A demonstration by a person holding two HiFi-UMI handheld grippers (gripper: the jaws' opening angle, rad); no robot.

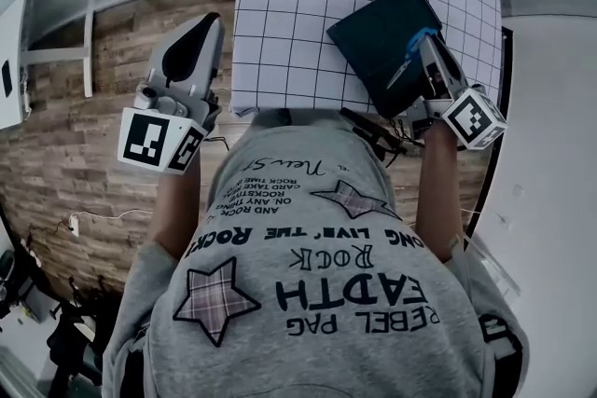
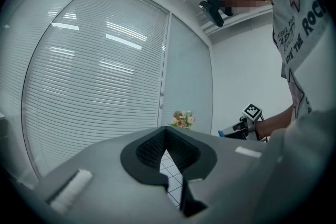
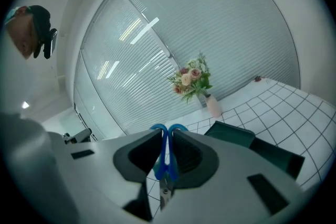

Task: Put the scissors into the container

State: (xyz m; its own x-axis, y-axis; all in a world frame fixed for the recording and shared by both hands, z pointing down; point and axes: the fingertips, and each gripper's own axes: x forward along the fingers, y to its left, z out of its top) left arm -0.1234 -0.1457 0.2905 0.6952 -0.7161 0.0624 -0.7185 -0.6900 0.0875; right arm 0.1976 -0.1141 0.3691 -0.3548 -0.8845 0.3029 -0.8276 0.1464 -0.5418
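While your right gripper (image 1: 427,47) keeps its fingers (image 3: 191,155) pinched on the scissors (image 1: 408,61), blades toward 7 o'clock, they overlap the container (image 1: 373,33) at its 3 o'clock edge on the bench (image 1: 280,14). The left gripper (image 2: 166,136) has its fingers pressed together, empty.

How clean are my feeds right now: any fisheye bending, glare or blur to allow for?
Head view: fisheye bows the grid of the mat; the container is sharp, no glare. Left gripper view: black corners, light streaks on the blinds, the left claw soft up close. Right gripper view: blinds bend heavily, same streaks; the scissors in the right claw read clearly.
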